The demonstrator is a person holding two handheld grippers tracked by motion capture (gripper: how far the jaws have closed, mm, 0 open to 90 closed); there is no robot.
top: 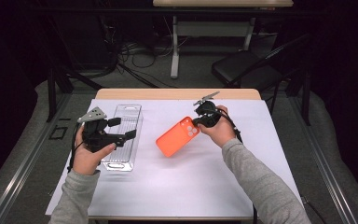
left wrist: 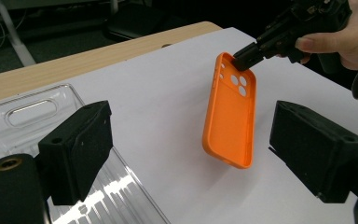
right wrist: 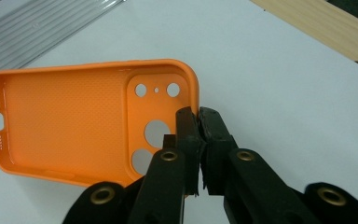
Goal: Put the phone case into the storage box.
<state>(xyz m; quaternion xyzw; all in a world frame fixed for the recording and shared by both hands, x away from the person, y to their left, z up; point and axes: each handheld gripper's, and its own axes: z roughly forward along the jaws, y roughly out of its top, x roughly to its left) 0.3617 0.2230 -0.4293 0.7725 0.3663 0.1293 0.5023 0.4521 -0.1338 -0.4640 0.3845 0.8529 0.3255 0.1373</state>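
An orange phone case [top: 177,136] hangs tilted just above the white table top, its hollow inside facing up. My right gripper [top: 196,122] is shut on the case's side wall next to the camera cutouts; in the right gripper view the jaws [right wrist: 199,116] pinch the rim of the case [right wrist: 65,126]. My left gripper [top: 122,128] is held open over the clear plastic tray [top: 130,116] at the left, with nothing between its jaws. From the left gripper view [left wrist: 196,154] I see the case [left wrist: 230,116] and the right gripper [left wrist: 244,56] gripping its top end.
The clear ribbed tray [left wrist: 32,112] lies lengthwise on the left of the white sheet [top: 191,186]. The table's wooden far edge [top: 177,94] runs behind it. A black chair [top: 242,70] and a desk frame stand on the floor beyond the table.
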